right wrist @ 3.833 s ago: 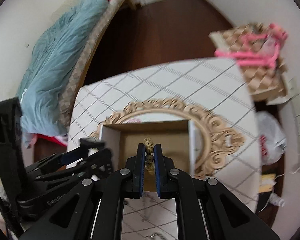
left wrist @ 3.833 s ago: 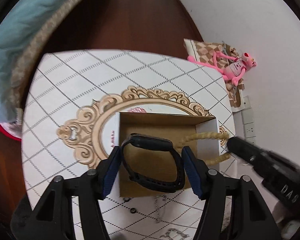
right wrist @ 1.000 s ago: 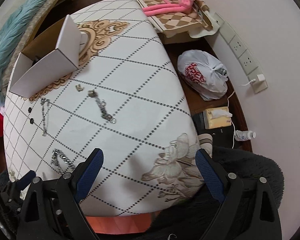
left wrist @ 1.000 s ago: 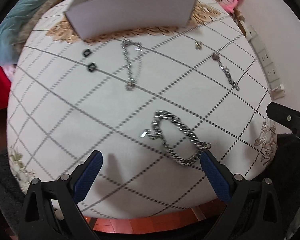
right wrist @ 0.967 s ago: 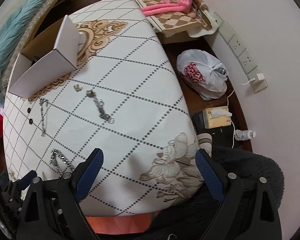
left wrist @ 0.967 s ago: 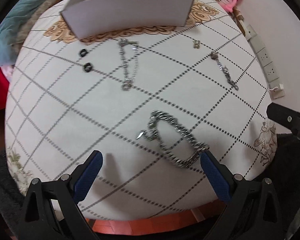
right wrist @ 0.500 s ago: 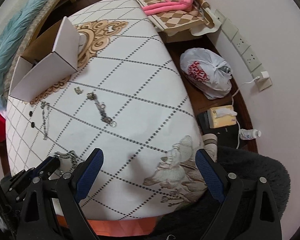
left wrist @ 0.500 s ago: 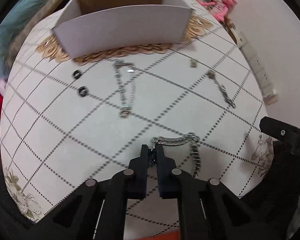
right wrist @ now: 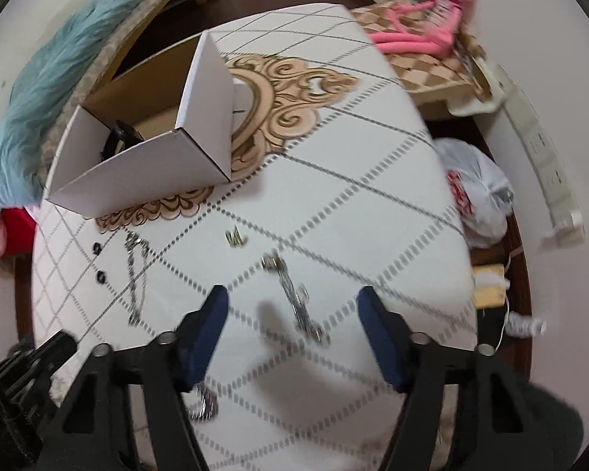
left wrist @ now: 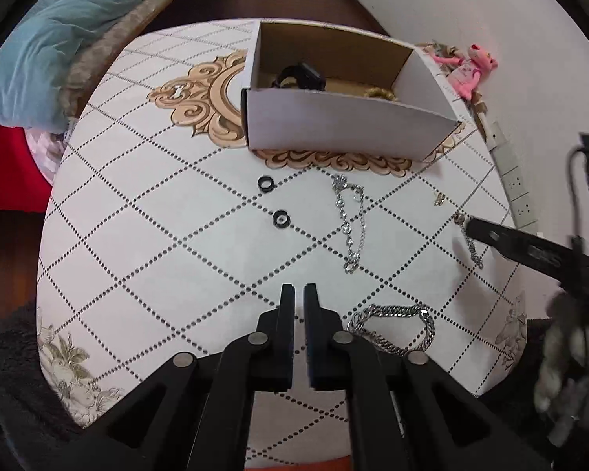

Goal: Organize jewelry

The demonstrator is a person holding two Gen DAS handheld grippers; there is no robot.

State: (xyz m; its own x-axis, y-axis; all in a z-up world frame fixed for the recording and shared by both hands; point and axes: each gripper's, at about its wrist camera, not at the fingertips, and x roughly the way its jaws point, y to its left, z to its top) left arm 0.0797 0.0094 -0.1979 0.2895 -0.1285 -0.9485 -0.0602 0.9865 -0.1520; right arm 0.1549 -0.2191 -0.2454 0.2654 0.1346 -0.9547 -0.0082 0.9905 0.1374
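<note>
step: grab thin silver chain [right wrist: 300, 314] before white cardboard box [left wrist: 349, 125] | right gripper [right wrist: 292, 294] fingers spread astride it, just closing, no contact | left gripper [left wrist: 299, 288] fingers pressed together | next: lower, pinch, box it

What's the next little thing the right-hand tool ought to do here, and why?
Probably lower the right tool and finish closing on the thin silver chain. Its jaws have just been closing, the chain lies flat between them, not yet pinched, and the cardboard box for the jewelry stands just beyond.
</note>
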